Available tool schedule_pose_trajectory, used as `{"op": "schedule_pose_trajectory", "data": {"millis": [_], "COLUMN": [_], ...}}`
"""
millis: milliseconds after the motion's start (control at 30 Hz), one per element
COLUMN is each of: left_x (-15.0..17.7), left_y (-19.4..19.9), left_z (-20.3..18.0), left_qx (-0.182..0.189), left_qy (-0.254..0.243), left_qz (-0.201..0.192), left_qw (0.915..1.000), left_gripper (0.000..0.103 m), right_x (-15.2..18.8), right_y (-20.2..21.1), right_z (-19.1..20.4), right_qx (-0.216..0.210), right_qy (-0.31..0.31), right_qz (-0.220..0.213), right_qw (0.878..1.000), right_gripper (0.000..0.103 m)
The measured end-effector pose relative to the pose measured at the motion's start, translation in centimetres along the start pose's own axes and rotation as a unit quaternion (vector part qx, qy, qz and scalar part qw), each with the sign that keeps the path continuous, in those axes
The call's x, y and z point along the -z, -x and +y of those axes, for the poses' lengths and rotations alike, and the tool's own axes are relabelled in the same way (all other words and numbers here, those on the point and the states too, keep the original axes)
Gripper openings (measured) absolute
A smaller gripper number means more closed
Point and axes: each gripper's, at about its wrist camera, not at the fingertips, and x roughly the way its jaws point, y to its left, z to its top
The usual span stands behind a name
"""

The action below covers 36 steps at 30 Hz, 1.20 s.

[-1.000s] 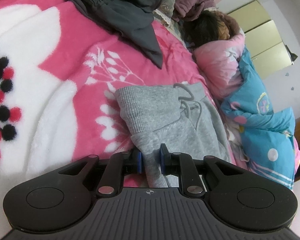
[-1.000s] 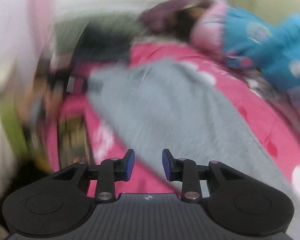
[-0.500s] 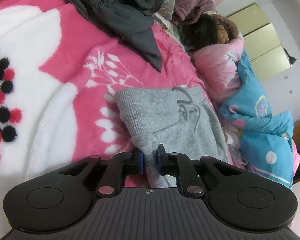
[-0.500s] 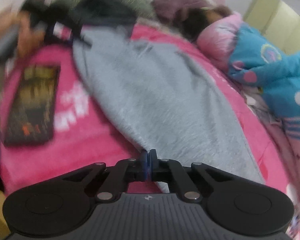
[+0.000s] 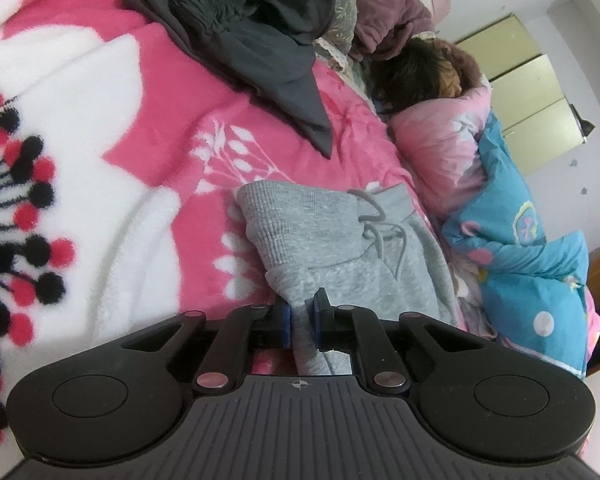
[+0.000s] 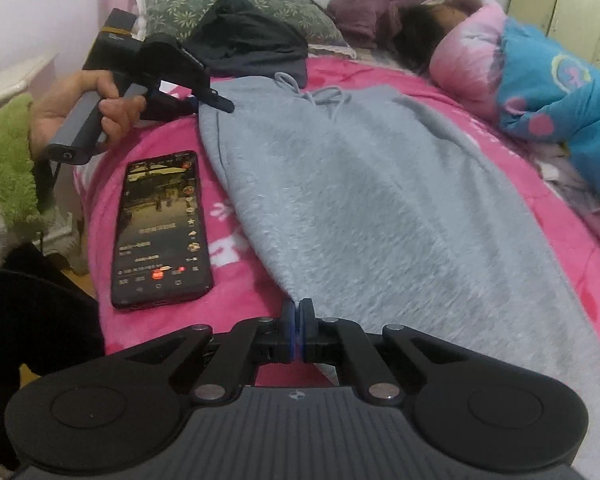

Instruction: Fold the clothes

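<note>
On pink blanket [image 6: 236,304]: grey sweatpants [image 6: 380,208] spread flat; right gripper [image 6: 298,330], open a second ago, now pinched on hem; left gripper [image 5: 301,326] still clamping waistband side. Ready for lifting and folding.

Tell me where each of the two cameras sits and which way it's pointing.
Left wrist: rides the left gripper, looking across the pink blanket toward the pillows; its fingers pinch the grey sweatpants at the waistband end.
Right wrist: rides the right gripper at the pants' lower end, looking up the bed past a phone; shows the person's left hand holding the other gripper.
Shared: the sweatpants, the dark clothes, a sleeping person.
</note>
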Motion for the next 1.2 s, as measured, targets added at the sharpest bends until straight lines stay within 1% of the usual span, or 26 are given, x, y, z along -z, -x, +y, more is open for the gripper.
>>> {"op": "schedule_pose_trajectory", "data": {"millis": [167,300,333,400,467,533,600,667,767,833,933,1000,1033,1067,1100,1133,1200], "left_x": [-0.2,-0.4,-0.4,-0.4,-0.3,-0.2,-0.1,0.0,0.2,0.3,0.5,0.5,0.5,0.6,0.8,0.9,0.8], "left_y": [0.0,0.3,0.5,1.0,2.4,3.3,3.3,3.2,3.1,3.0,2.9,0.2,-0.9,-1.9,-2.9,-3.9,-4.2], "left_z": [0.4,0.6,0.8,1.0,1.3,0.9,-0.5,-1.9,-4.1,-5.5,-7.6,-8.9,-8.9,-8.7,-8.4,-8.2,-7.6], "left_qx": [0.006,0.012,0.014,0.02,0.018,0.017,0.019,0.021,0.025,0.027,0.03,0.01,-0.011,-0.034,-0.057,-0.081,-0.083], "left_qy": [0.005,0.001,0.0,0.003,0.002,-0.008,-0.034,-0.06,-0.098,-0.124,-0.162,-0.184,-0.192,-0.199,-0.206,-0.212,-0.209], "left_qz": [0.009,0.018,0.022,0.028,0.024,0.019,0.012,0.005,-0.005,-0.012,-0.022,-0.008,-0.005,-0.003,-0.001,0.001,0.007], "left_qw": [0.9999,0.9998,0.9997,0.9994,0.9995,0.9996,0.9992,0.998,0.9948,0.9918,0.986,0.9828,0.9813,0.9794,0.977,0.9739,0.9744], "left_gripper": [0.01,0.014,0.016,0.017,0.02,0.023,0.024,0.024,0.024,0.024,0.024,0.024,0.024,0.024,0.022,0.023,0.022], "right_x": [1.0,1.4,1.4,1.3,1.1,0.9,0.4,-0.8,-3.3,-5.6,-9.3,-11.6,-12.8,-13.8,-14.5,-15.0,-16.0], "right_y": [-1.1,-1.8,-1.6,-1.1,-0.2,1.2,2.7,4.0,4.5,3.0,-1.6,-5.1,-6.9,-9.0,-10.8,-12.5,-15.7], "right_z": [-0.1,-0.5,-0.8,-1.2,-1.8,-2.8,-4.4,-6.8,-10.9,-13.8,-17.8,-19.5,-20.4,-21.2,-22.1,-23.0,-24.7], "right_qx": [-0.025,-0.031,-0.036,-0.044,-0.053,-0.06,-0.069,-0.071,-0.062,-0.048,-0.027,-0.011,-0.003,0.003,0.007,0.009,0.004], "right_qy": [-0.018,-0.026,-0.032,-0.04,-0.049,-0.063,-0.084,-0.114,-0.15,-0.164,-0.176,-0.163,-0.158,-0.154,-0.152,-0.158,-0.172], "right_qz": [0.008,0.007,0.007,0.005,0.004,-0.015,-0.036,-0.065,-0.101,-0.107,-0.092,-0.082,-0.076,-0.065,-0.057,-0.051,-0.038], "right_qw": [0.999,0.999,0.999,0.998,0.997,0.996,0.993,0.989,0.981,0.979,0.98,0.983,0.985,0.986,0.987,0.986,0.984], "right_gripper": [0.001,0.002,0.004,0.01,0.033,0.041,0.042,0.044,0.046,0.047,0.049,0.053,0.059,0.06,0.06,0.06,0.06]}}
